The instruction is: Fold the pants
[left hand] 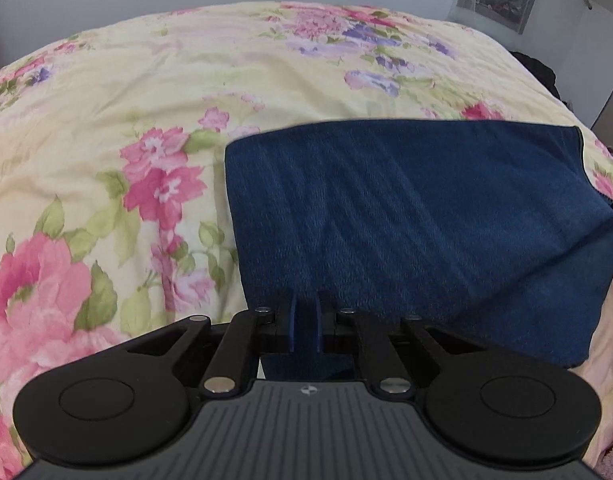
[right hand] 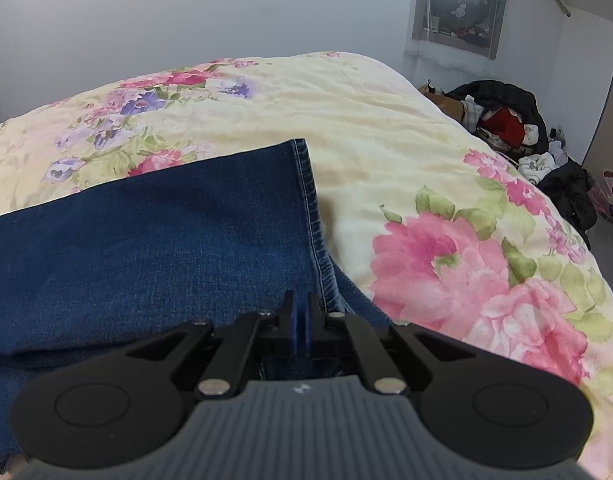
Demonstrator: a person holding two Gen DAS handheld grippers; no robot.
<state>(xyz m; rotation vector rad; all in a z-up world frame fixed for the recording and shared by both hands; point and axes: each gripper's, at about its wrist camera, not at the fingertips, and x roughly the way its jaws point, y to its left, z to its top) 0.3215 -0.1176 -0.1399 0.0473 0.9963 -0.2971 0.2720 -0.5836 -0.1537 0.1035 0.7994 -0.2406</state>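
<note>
Dark blue denim pants (left hand: 406,208) lie folded on a floral bedspread (left hand: 126,92), with a fold edge at their left side. My left gripper (left hand: 306,300) is at the near edge of the denim, and a strip of the cloth runs up between its blue pads, so it is shut on the pants. In the right wrist view the pants (right hand: 146,240) fill the left half, their stitched hem (right hand: 311,200) running down toward my right gripper (right hand: 301,300). That gripper's pads are pressed together on the cloth beside the hem.
The yellow bedspread (right hand: 386,140) with pink flowers extends far beyond the pants on all sides. A pile of dark and red clothes (right hand: 506,120) lies on the floor past the bed's right edge. A curtained window (right hand: 462,4) hangs on the grey wall.
</note>
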